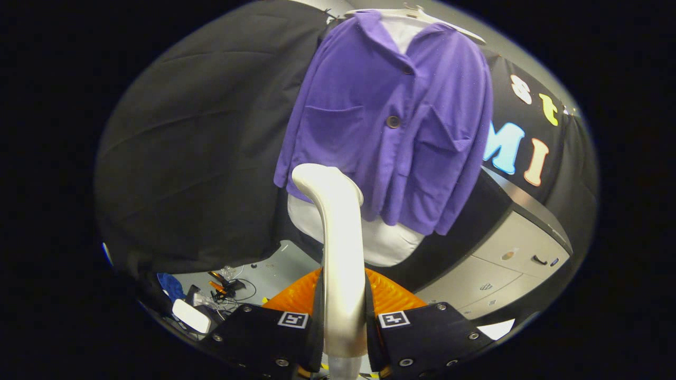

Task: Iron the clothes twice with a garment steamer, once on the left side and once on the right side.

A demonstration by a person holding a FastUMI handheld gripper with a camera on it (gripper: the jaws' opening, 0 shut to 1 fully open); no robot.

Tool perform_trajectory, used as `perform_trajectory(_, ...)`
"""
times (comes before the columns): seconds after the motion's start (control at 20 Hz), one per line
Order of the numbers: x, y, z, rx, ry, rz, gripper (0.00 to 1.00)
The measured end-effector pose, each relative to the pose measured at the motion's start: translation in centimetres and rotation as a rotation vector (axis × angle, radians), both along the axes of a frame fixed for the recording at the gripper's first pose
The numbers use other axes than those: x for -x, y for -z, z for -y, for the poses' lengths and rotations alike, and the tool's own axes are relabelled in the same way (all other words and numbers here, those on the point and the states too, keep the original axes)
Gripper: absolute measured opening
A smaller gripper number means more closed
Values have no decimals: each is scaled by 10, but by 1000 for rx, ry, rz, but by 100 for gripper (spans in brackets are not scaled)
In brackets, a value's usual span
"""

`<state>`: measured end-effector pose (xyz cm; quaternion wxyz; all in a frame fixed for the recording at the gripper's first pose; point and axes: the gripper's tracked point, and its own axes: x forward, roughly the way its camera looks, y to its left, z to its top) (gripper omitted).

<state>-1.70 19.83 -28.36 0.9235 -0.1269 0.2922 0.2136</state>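
- Between the tongs point(344, 322), clamped from both sides, stands the steamer point(338, 237), upright.
- Beyond its head hangs the purple jacket point(391, 121), lengthwise top to bottom, steamer head near the lower hem.

Look down past the jaws and you see the grey floor point(274, 266). On it lies a small heap of wires and tools point(224, 285) with orange bits. Near them you can find a blue cloth point(170, 285) and a white box point(191, 315). A grey cabinet point(507, 264) with drawers stands on the floor off to your right.
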Motion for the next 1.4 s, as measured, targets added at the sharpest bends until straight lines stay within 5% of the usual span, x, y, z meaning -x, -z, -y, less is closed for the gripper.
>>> perform_trajectory(0.25, 13, -89, 90, -159, 114, 66, 34)
perform_trajectory(0.5, 4, -207, 174, -309, 207, 275, 34)
perform_trajectory(0.85, 0, -307, 229, -345, 258, 536, 34)
perform_trajectory(1.05, 21, -331, 236, -417, 306, 615, 33)
perform_trajectory(1.4, 43, -267, 237, -374, 353, 499, 33)
